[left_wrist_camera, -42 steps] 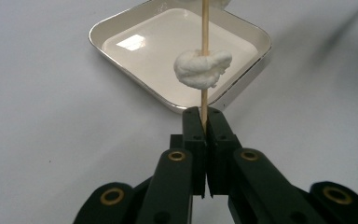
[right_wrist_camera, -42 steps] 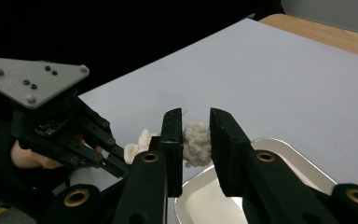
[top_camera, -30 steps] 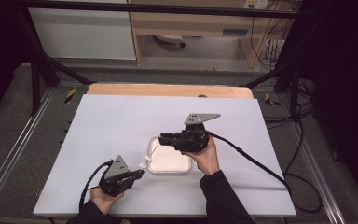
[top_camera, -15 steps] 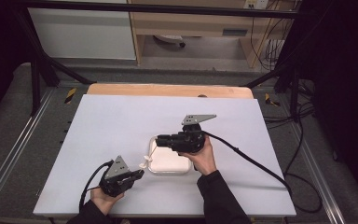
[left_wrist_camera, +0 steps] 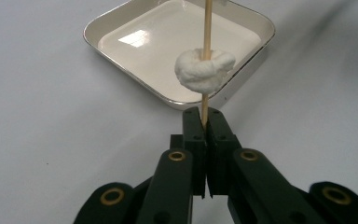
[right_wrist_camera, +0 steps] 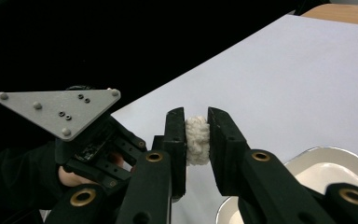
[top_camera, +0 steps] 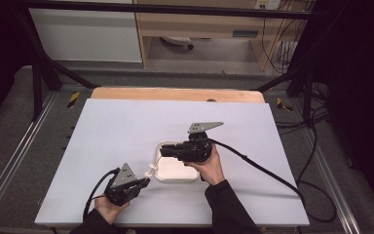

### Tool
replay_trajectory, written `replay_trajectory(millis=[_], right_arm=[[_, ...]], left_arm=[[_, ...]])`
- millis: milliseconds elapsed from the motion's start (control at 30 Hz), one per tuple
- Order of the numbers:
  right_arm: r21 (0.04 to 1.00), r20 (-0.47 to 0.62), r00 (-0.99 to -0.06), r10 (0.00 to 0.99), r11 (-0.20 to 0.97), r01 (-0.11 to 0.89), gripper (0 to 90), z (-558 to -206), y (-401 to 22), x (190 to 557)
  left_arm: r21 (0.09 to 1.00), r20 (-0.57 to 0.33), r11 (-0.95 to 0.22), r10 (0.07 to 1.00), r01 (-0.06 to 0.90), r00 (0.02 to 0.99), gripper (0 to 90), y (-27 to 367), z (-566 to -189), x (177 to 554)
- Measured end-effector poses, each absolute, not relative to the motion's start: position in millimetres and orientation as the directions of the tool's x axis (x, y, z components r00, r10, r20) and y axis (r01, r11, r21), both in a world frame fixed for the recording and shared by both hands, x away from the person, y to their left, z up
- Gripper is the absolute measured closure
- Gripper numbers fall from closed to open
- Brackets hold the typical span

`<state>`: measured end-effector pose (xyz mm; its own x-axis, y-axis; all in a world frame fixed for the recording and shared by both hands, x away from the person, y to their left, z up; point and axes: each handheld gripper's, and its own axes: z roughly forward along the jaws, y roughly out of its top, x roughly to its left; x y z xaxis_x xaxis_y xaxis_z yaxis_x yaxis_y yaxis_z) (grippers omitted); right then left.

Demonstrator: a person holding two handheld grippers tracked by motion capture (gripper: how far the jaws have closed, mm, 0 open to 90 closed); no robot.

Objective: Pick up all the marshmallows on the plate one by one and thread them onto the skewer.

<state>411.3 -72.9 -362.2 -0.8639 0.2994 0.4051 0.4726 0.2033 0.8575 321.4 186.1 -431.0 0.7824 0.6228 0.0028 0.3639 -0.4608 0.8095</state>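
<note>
text: none legible | labels: none | brands: none | numbers: none | signs: none

1. My left gripper [top_camera: 126, 185] has a black body, and on top of it sits a grey plate with three corners.
2. My right gripper [top_camera: 187, 151] is also black, with the same kind of grey plate; on this plate I see small dark screws and round rivets at the corners.
3. My fingers [left_wrist_camera: 214, 135] are flat black blocks with small screw holes.
4. The links behind the fingers carry brass-coloured rings at the pivots.
5. A thick black cable trails from each gripper.
6. I wear dark long sleeves [top_camera: 229, 209].
</note>
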Motion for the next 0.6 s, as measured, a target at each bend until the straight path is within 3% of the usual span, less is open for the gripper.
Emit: replay_trajectory(millis=[233,600], right_arm=[[0.859,0.41,-0.866,0.287,0.198,0.473,78.8,-365.3,-70.6,408.3],[0.861,0.405,-0.87,0.281,0.202,0.466,78.8,-367.3,-69.8,405.9]], left_arm=[[0.792,-0.007,-0.46,0.651,0.402,0.759,88.5,186.4,-430.9,319.0],[0.807,0.011,-0.458,0.643,0.373,0.766,88.7,186.3,-429.3,318.8]])
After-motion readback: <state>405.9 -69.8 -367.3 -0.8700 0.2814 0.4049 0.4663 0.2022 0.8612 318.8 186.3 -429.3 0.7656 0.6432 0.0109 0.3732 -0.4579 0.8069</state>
